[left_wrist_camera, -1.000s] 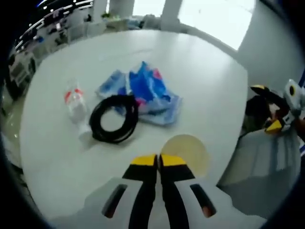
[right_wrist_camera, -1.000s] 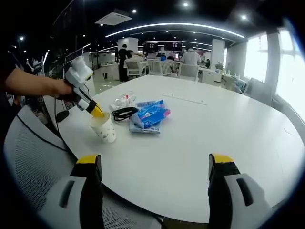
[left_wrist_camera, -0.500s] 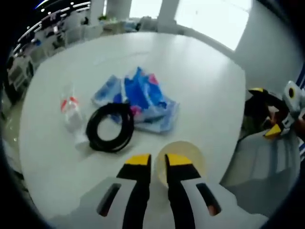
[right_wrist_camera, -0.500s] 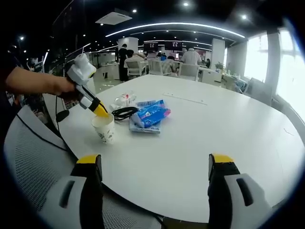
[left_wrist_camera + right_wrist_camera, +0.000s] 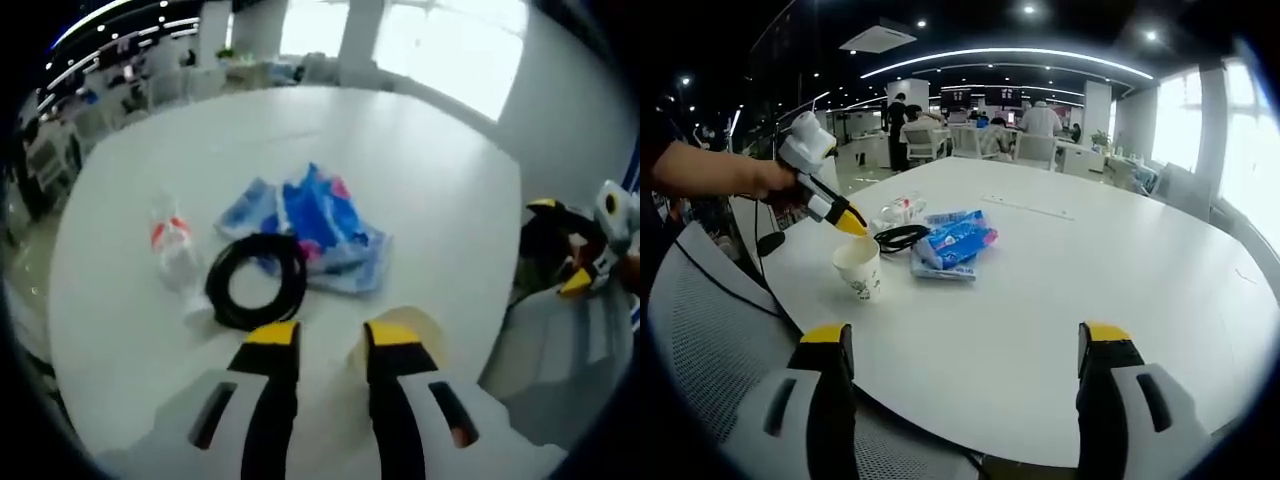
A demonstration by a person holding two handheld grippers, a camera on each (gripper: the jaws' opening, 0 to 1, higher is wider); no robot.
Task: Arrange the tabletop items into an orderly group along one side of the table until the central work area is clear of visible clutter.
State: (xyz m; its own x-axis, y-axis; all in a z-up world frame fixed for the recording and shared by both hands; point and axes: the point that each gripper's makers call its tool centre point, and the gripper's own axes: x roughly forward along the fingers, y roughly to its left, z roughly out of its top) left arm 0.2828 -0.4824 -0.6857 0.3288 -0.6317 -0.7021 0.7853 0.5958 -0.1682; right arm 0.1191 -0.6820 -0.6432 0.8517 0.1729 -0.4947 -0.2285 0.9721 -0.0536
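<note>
my left claw (image 5: pixel 335 340) hangs part open above the white paper cup (image 5: pixel 859 270), gripping nothing, since it stands upright beside the black cable coil (image 5: pixel 258 280). my right claw (image 5: pixel 965 345) waits wide open and empty at the round white table (image 5: pixel 1090 290) edge.

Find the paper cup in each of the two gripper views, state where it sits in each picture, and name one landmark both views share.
Left gripper view: the paper cup sits low and right of centre, partly behind the left gripper's right jaw.
Right gripper view: the paper cup stands upright left of centre, near the table's near edge, just below the left gripper.
Shared landmark: the coiled black cable, lying beside the cup.
</note>
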